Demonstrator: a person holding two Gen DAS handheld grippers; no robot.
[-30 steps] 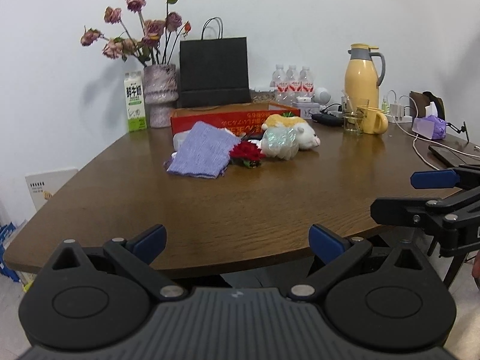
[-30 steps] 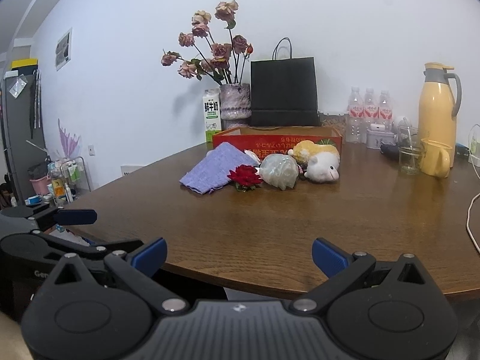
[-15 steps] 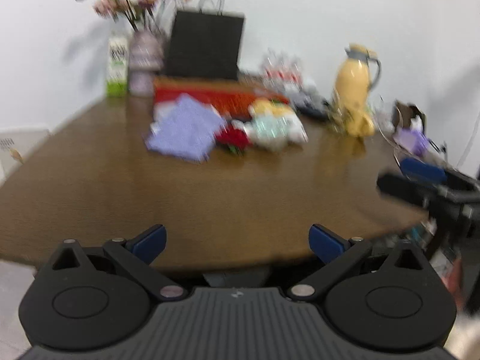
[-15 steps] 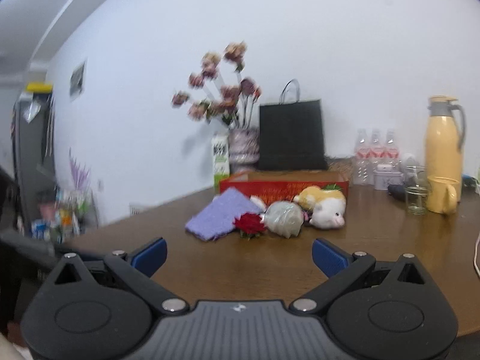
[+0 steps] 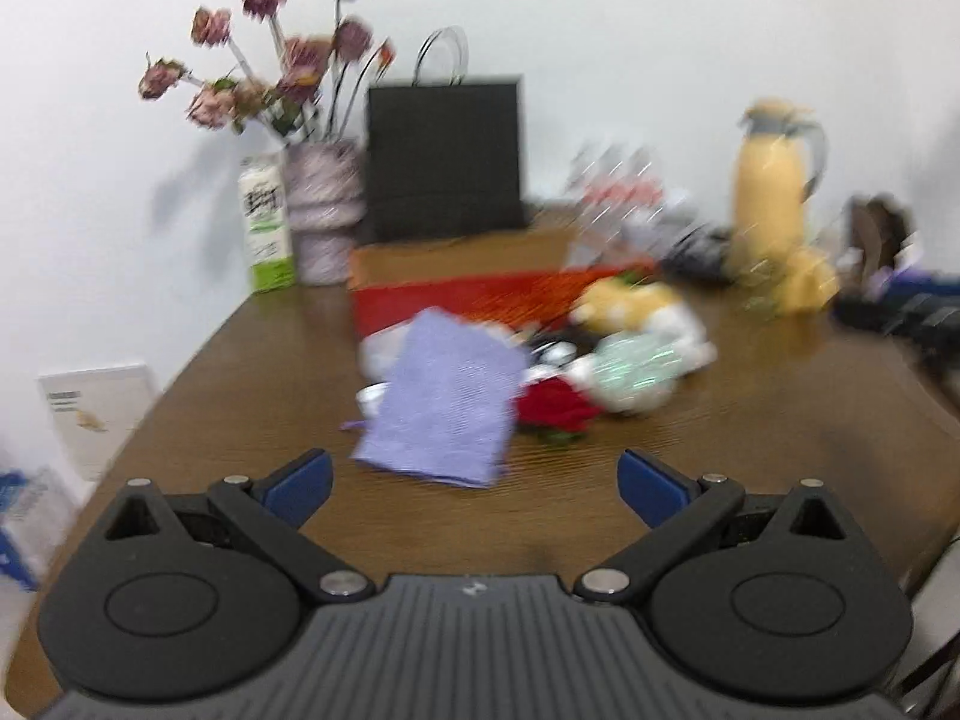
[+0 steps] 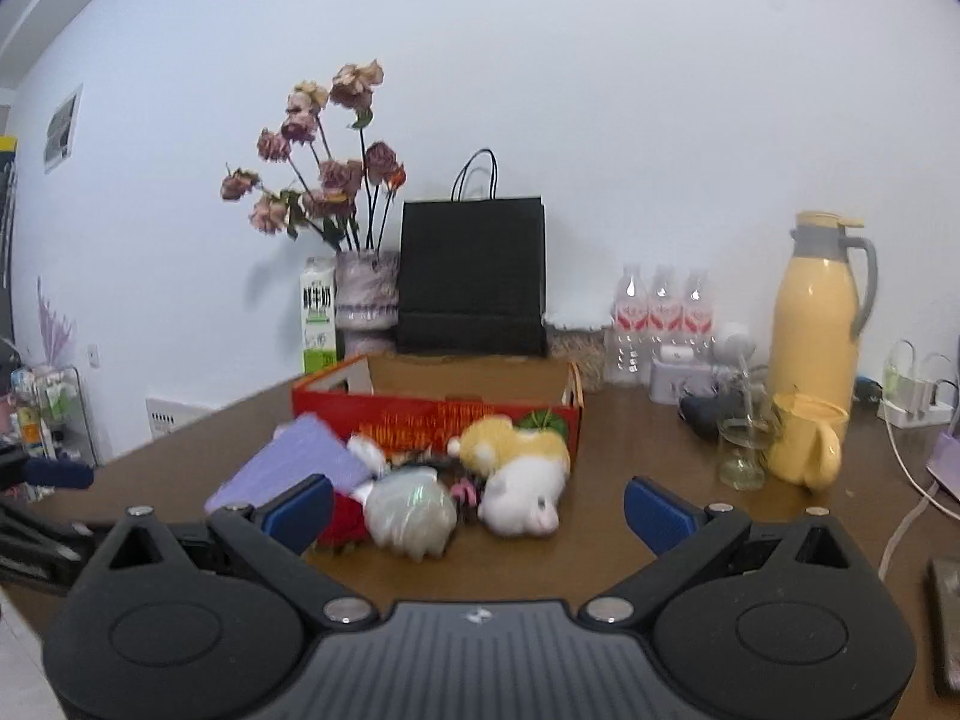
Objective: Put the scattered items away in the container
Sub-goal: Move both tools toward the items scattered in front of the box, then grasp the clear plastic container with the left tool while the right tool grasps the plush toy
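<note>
The room is evenly and softly lit. Flowers [image 6: 318, 168] throw a faint shadow on the wall [image 6: 600, 90] to their left. The left wrist view is smeared by motion blur, worst beyond the jaws and to their right; the right view is sharper. Both views bulge, with dark corners.

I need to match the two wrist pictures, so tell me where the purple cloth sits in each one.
Left wrist: the purple cloth lies centre frame, just ahead of the open fingers, left of the red flower.
Right wrist: the cloth is lower left, partly hidden behind the left fingertip.
Shared landmark: the red cardboard box directly behind it.
</note>
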